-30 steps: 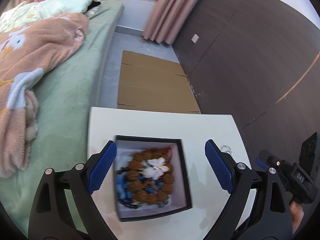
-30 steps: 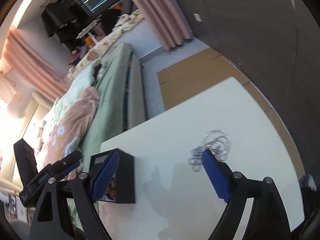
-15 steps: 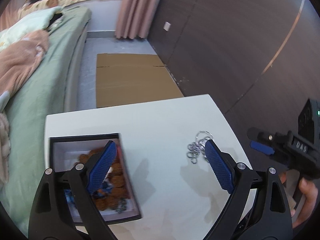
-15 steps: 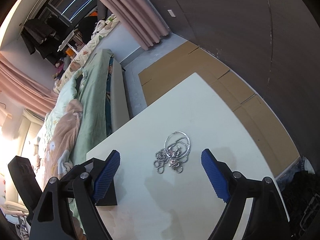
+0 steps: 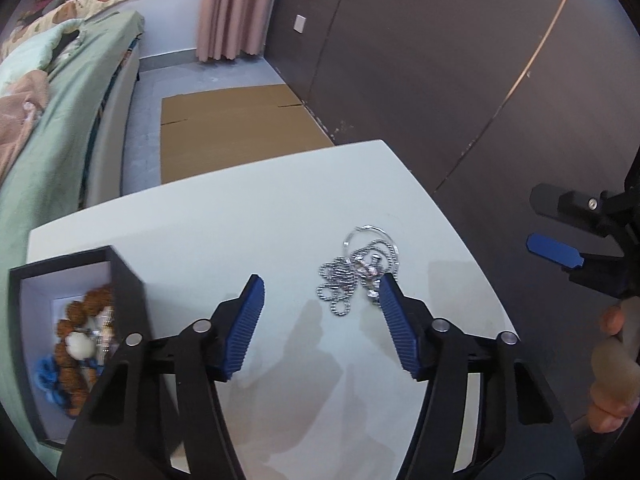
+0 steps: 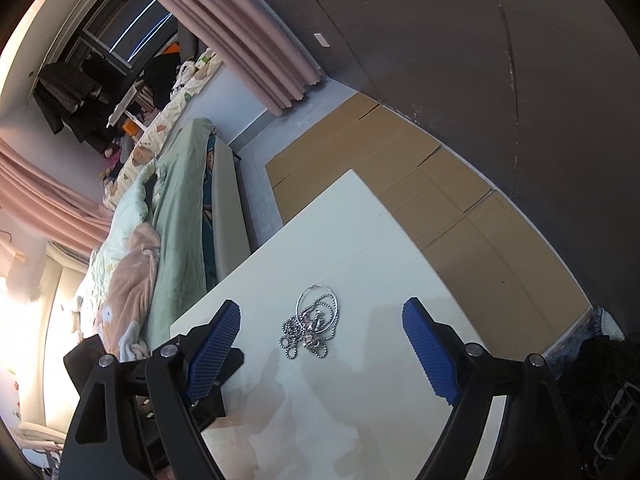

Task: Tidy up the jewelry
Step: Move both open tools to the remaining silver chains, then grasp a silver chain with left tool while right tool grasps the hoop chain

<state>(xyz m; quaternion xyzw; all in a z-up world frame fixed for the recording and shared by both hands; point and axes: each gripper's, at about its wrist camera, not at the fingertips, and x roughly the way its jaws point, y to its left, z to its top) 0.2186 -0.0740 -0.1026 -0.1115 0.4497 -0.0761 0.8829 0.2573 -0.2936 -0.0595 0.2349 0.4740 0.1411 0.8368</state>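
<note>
Our left claw (image 5: pixel 320 292) is closing over the silver chain tangle (image 5: pixel 358 272) on the white table (image 5: pixel 224 220), pads not yet pressing it. Our right claw (image 6: pixel 320 316) hangs wide open, empty, above the same heap. The risk, we reckon: loose loops slip the pads or snag, dragging short of the black box (image 5: pixel 120 276).

A tangle of silver chains (image 5: pixel 357 275) with a thin silver ring lies flat on the white tabletop (image 5: pixel 224 236), just ahead of the left gripper (image 5: pixel 320 300) and touching or just behind its right fingertip. In the right wrist view the same tangle (image 6: pixel 314 326) lies ahead of the right gripper (image 6: pixel 320 328), between its fingertips. A black box (image 5: pixel 72 332) with a white lining holds brown beads, a white piece and something blue, left of the left gripper.
</note>
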